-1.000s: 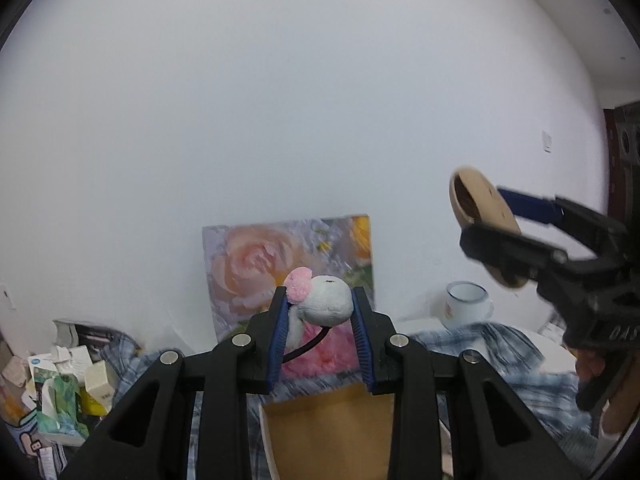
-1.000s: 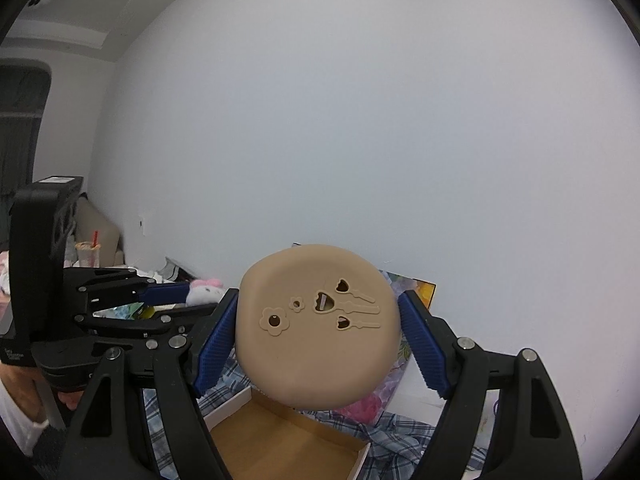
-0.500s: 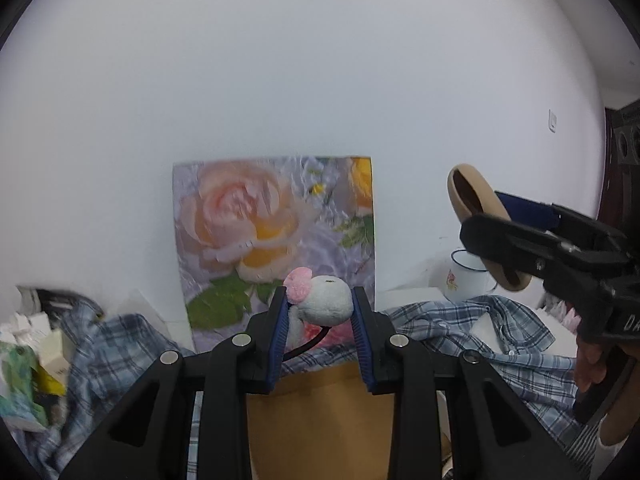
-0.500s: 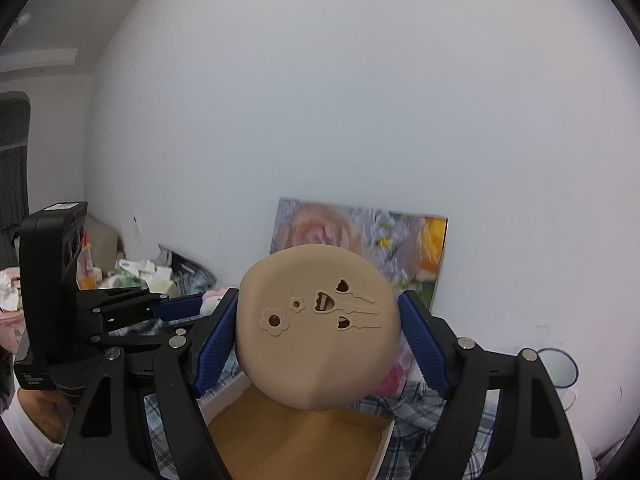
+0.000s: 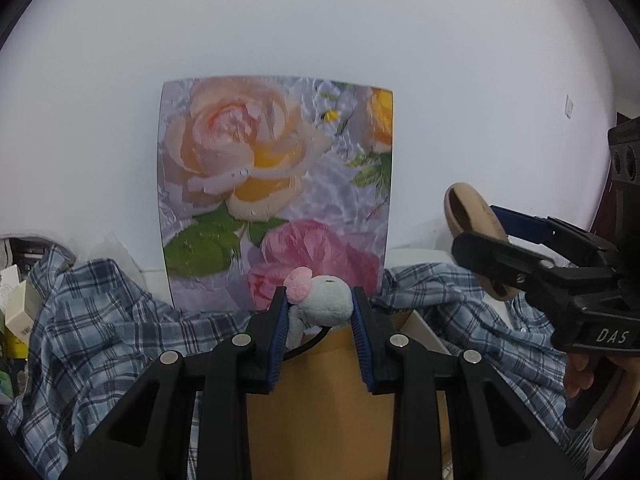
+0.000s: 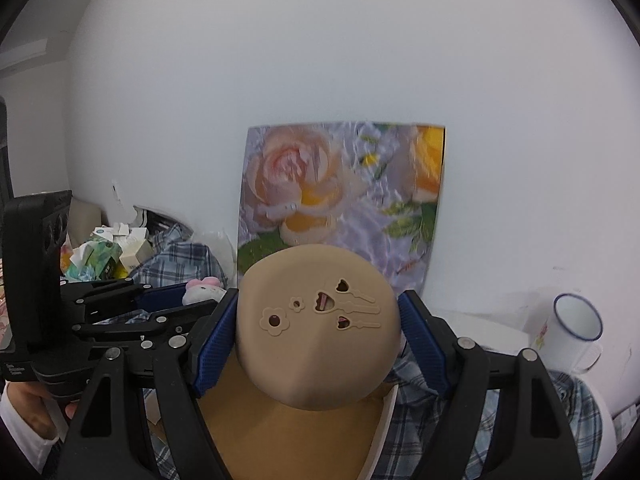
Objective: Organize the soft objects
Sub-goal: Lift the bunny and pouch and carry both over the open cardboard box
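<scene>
My left gripper (image 5: pixel 319 312) is shut on a small grey plush toy (image 5: pixel 325 306) with a pink ear, held above an open cardboard box (image 5: pixel 320 404). The plush also shows in the right wrist view (image 6: pixel 203 290), with the left gripper (image 6: pixel 180 300) at the left. My right gripper (image 6: pixel 318 326) is shut on a tan soft slipper (image 6: pixel 316 332) with flower and heart cut-outs, held above the same box (image 6: pixel 288 436). In the left wrist view the right gripper (image 5: pixel 476 236) holds the slipper (image 5: pixel 474 216) at the right.
A flower painting (image 5: pixel 276 196) leans on the white wall behind the box. A blue plaid cloth (image 5: pixel 100 328) covers the table. Small cartons and packets (image 6: pixel 108 248) lie at the far left. A white enamel mug (image 6: pixel 576 332) stands at the right.
Both grippers have moved forward and down toward the box and the painting, which now looks much larger. Both still hold their objects.
</scene>
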Demonstrator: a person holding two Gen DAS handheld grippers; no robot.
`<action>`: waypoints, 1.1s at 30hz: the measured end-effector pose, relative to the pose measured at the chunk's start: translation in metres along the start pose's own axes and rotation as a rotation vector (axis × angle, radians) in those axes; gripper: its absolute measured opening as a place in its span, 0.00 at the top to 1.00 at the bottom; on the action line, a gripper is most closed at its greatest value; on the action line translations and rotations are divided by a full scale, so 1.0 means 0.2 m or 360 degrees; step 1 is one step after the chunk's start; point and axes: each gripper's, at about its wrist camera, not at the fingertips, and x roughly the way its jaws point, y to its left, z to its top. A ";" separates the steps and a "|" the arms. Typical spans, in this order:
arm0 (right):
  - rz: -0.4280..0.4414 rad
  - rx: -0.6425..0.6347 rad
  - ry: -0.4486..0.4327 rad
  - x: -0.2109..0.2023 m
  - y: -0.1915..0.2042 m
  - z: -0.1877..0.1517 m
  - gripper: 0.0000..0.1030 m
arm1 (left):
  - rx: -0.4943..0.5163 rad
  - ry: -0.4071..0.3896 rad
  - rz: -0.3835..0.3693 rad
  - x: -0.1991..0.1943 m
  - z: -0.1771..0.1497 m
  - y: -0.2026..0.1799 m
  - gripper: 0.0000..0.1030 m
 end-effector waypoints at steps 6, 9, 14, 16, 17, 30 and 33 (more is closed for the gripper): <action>0.0002 0.0006 0.0103 0.10 0.00 -0.07 0.25 | 0.0016 0.0058 0.0017 0.06 -0.04 0.00 0.69; 0.0004 0.0006 0.0147 0.14 -0.01 -0.10 0.25 | 0.0020 0.0095 0.0027 0.10 -0.07 0.00 0.69; 0.0004 0.0025 0.0213 0.21 -0.03 -0.14 0.25 | 0.0028 0.0157 0.0036 0.16 -0.10 0.01 0.69; 0.0005 0.0034 0.0240 0.23 -0.03 -0.16 0.25 | 0.0032 0.0181 0.0035 0.18 -0.12 0.01 0.69; 0.0005 0.0035 0.0255 0.25 -0.04 -0.17 0.25 | 0.0036 0.0192 0.0036 0.19 -0.12 0.01 0.69; -0.0001 0.0067 0.0427 0.38 -0.07 -0.28 0.25 | 0.0044 0.0318 0.0061 0.31 -0.22 0.01 0.69; -0.0007 0.0077 0.0470 0.41 -0.09 -0.30 0.25 | 0.0040 0.0359 0.0066 0.35 -0.25 0.01 0.69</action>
